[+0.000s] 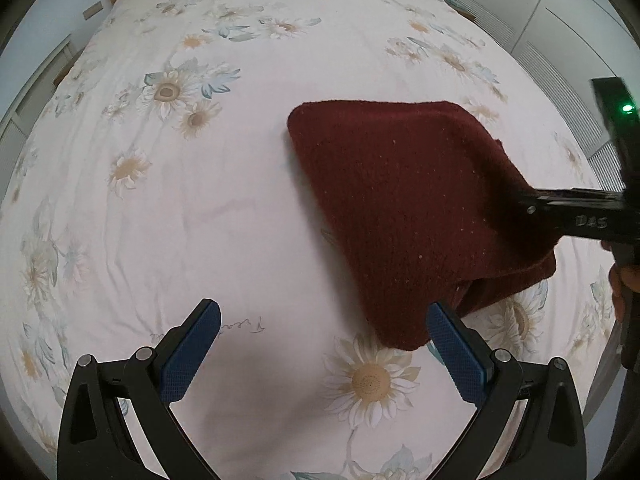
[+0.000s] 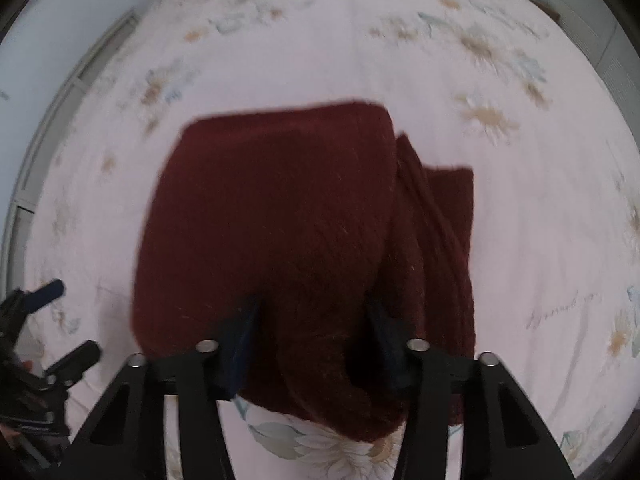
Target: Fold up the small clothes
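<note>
A: Left wrist view?
B: Left gripper (image 1: 322, 334) spread wide, holding nothing, poised above floral bedsheet (image 1: 168, 208). Dark red knit garment (image 1: 408, 208) folded, lying just ahead to the right, near corner beside the right blue pad (image 1: 456, 356). Right gripper (image 1: 532, 204) reaching in at the garment's right edge.
A: Right wrist view?
B: Blurred. Fingers (image 2: 240, 340) partly apart, garment (image 2: 280, 220) bunched between them; firm clamp or not, cannot tell.

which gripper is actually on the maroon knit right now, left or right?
The right gripper: its fingers press into the maroon knit. The left gripper hangs open over the floral bedsheet, holding nothing.
</note>
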The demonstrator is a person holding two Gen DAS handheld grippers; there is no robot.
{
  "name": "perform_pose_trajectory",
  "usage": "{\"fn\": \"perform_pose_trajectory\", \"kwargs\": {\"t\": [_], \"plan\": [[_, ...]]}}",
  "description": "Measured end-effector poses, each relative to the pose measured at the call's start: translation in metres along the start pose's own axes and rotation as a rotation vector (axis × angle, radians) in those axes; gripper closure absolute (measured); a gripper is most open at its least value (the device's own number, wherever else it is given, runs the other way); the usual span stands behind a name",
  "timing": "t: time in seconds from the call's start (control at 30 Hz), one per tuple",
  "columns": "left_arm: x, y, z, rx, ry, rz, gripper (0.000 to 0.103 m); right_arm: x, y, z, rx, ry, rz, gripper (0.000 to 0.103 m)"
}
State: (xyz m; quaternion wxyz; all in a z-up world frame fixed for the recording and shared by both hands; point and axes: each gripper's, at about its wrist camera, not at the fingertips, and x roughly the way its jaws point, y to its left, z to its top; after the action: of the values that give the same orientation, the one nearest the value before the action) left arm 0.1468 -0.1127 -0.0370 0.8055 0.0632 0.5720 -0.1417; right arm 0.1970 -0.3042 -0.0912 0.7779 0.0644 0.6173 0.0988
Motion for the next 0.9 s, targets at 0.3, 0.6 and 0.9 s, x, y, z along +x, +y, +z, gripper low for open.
{"fn": "perform_pose_trajectory", "kwargs": {"t": [0.3,0.6,0.9], "plan": [[0.01,-0.007,-0.004,-0.007,0.018,-0.031,0.001,-0.036,-0.029,-0.016,0.053,-0.135,0.064,0.084],[0.016,-0.016,-0.002,0.005,0.025,-0.04,0.001,-0.042,-0.067,-0.065,0.12,-0.154,0.049,0.083],[0.022,-0.021,0.007,-0.016,0.03,-0.034,0.001,-0.024,-0.061,-0.069,0.13,-0.132,0.05,0.04]]}}
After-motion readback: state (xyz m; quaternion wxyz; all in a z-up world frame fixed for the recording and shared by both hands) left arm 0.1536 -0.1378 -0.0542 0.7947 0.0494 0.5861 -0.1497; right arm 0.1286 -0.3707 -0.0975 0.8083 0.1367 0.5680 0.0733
